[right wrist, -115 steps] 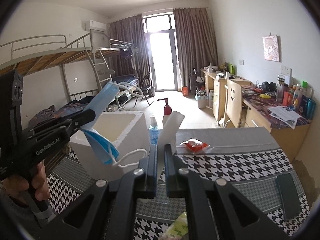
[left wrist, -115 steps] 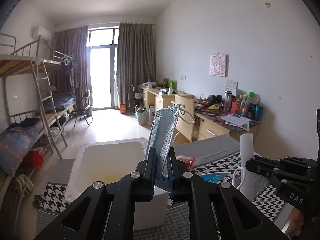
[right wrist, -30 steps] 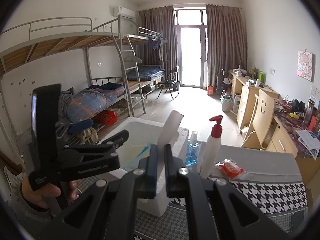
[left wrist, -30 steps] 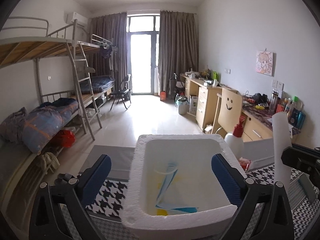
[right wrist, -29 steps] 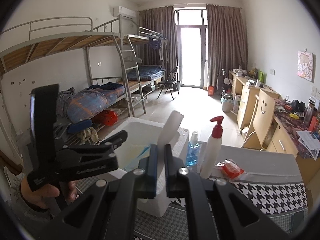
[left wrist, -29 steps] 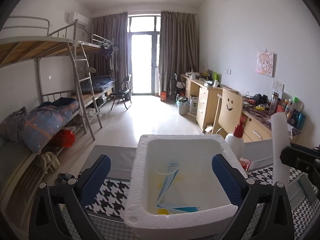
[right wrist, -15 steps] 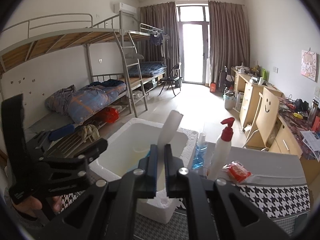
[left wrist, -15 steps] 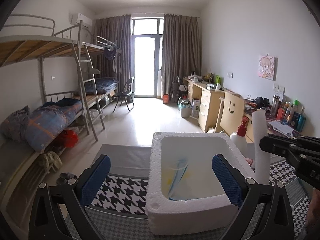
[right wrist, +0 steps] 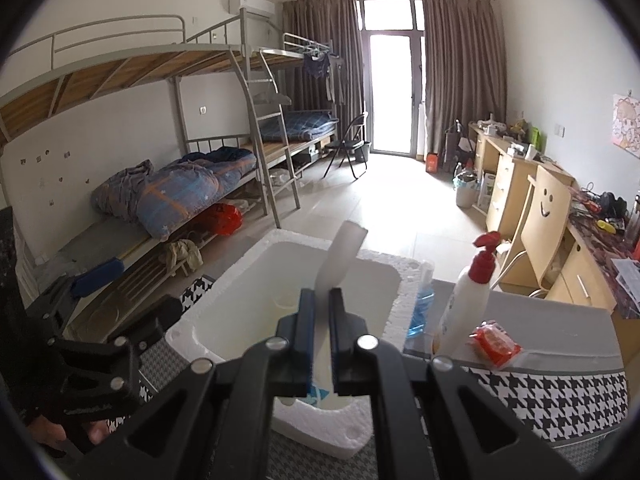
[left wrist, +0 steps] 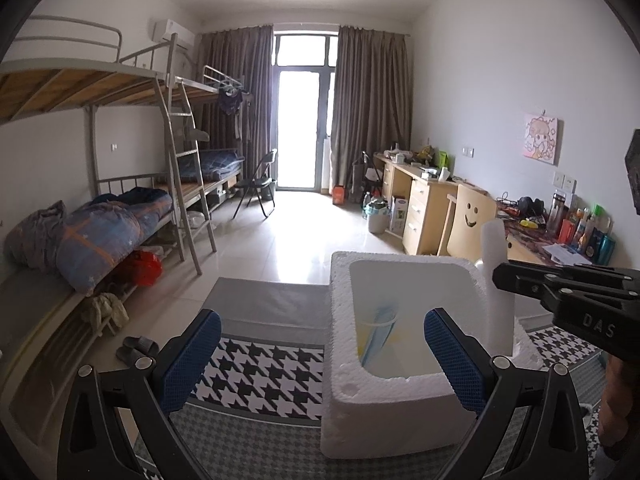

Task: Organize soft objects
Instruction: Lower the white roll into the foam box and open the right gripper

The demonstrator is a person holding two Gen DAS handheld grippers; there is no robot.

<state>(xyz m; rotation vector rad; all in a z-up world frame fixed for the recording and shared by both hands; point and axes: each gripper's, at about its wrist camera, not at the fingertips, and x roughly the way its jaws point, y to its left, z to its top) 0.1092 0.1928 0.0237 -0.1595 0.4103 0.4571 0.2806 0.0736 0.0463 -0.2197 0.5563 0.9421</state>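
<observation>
Right jaws (right wrist: 320, 344) "DAS", around foam strip (right wrist: 340, 258).

The left gripper (left wrist: 320, 350) is hanging with its blue-padded fingers (left wrist: 192, 354) spread wide before a white foam box (left wrist: 340, 360), while the right gripper (left wrist: 500, 280) is pinching an upright white foam strip (left wrist: 496, 280) over it, a blue face mask (left wrist: 378, 332) lying inside.

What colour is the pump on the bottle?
Red pump on a white bottle; right wrist view.

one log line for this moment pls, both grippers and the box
left gripper: open, empty | right gripper: shut on white foam strip, above foam box | face mask: in box
</observation>
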